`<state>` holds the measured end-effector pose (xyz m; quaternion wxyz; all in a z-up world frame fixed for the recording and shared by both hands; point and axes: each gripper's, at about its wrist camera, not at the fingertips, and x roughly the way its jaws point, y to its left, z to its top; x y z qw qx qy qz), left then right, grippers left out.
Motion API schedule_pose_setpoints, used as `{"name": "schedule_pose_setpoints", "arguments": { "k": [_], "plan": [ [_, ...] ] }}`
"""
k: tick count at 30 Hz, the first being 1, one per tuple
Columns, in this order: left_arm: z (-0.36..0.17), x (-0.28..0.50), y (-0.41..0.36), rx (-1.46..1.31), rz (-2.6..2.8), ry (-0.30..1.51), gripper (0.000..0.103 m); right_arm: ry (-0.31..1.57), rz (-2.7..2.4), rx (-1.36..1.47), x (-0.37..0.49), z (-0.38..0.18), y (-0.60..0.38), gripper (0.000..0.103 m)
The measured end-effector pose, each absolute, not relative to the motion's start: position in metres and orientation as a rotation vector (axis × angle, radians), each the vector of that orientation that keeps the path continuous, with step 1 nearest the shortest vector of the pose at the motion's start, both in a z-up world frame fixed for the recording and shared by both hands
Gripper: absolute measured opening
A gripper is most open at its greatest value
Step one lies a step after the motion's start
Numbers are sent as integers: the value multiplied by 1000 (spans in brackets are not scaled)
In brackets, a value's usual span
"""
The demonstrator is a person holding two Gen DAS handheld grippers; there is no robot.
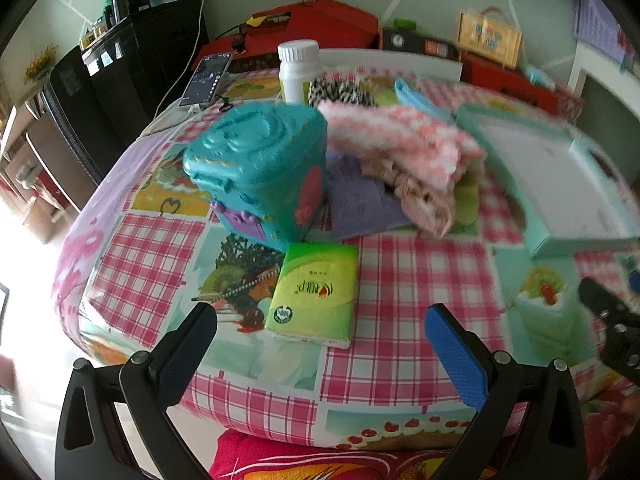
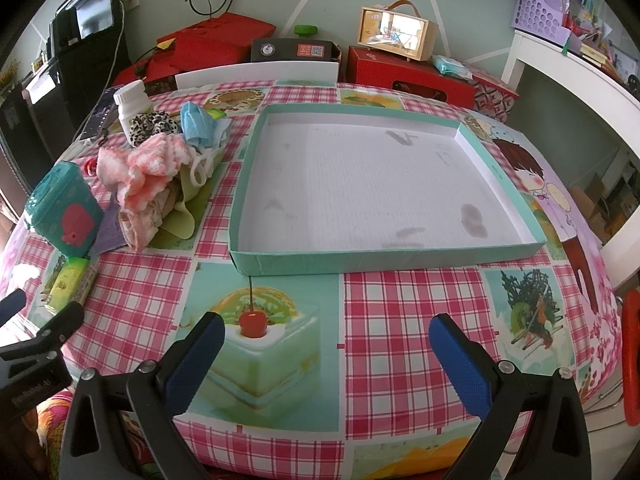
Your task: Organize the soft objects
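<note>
A pile of soft things lies left of a shallow teal tray (image 2: 400,260): a pink-and-white fuzzy cloth (image 1: 404,140) (image 2: 152,164), a beige floral cloth (image 1: 424,200), a leopard-print scrunchie (image 2: 150,124), a blue face mask (image 2: 198,124) and a green cloth (image 2: 184,216). A green tissue pack (image 1: 316,292) (image 2: 68,284) lies near the table's front. The tray is empty. My left gripper (image 1: 320,344) is open just in front of the tissue pack. My right gripper (image 2: 326,356) is open and empty above the tablecloth in front of the tray.
A teal plastic box (image 1: 260,168) (image 2: 64,216) and a white bottle (image 1: 298,70) (image 2: 130,104) stand by the pile. A phone (image 1: 206,78) lies at the table's back left. Red boxes (image 2: 408,76) and a wooden case (image 2: 398,32) stand behind the table.
</note>
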<state>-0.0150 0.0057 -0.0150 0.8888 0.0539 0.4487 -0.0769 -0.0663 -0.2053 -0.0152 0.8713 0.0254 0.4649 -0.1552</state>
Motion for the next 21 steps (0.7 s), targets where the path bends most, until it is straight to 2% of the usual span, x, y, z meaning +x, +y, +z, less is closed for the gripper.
{"name": "schedule_pose_setpoints", "arguments": {
  "k": [10,21],
  "plan": [
    [-2,-5,32,15,-223,892,103,935,-177,68,-49,5,-180,103],
    [-23,12,22,123,-209,977,103,930,-70,40,-22,4,-158,103]
  ]
}}
